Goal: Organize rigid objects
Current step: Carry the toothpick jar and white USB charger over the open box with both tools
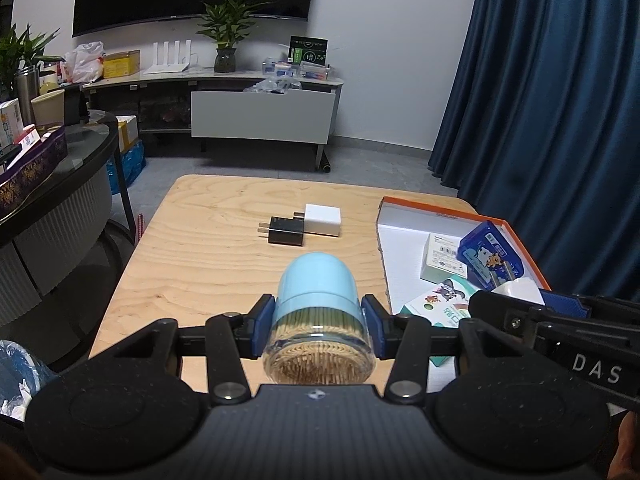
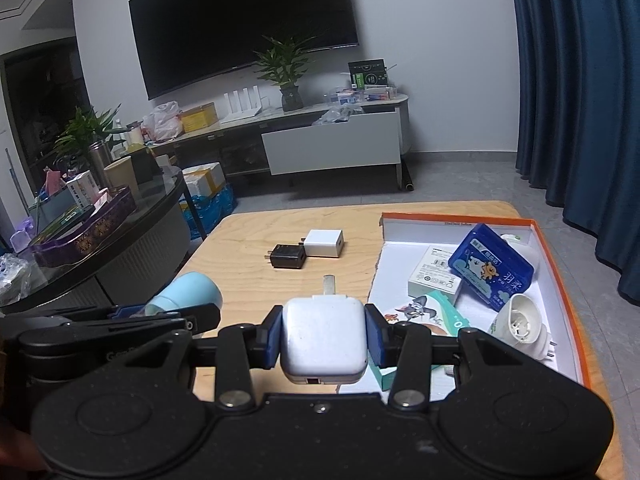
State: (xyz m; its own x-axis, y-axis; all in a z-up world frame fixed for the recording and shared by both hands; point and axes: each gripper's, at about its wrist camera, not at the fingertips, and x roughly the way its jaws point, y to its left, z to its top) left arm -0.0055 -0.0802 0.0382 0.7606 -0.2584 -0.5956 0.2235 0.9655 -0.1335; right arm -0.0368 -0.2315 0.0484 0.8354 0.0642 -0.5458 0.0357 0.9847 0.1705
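left gripper point(image 1: 319, 322) clamped on the toothpick jar point(image 1: 318, 312), smooth and slippery so best taken mid-body, above the table point(image 1: 192, 264); right gripper point(image 2: 325, 338) gripped the white charger point(image 2: 324, 344), rigid, light, beside the orange tray point(image 2: 560, 276).

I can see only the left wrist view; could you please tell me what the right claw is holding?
Observer: The right claw is shut on a white charger, with its prong pointing forward.
Operator: Thank you. Is it over the tray?
Observer: It doesn't seem so. The charger appears just left of the tray, over the table.
Operator: Does that claw hide anything in the tray from me?
Observer: Yes, a white round plug-in device lies by the tray's near right corner.
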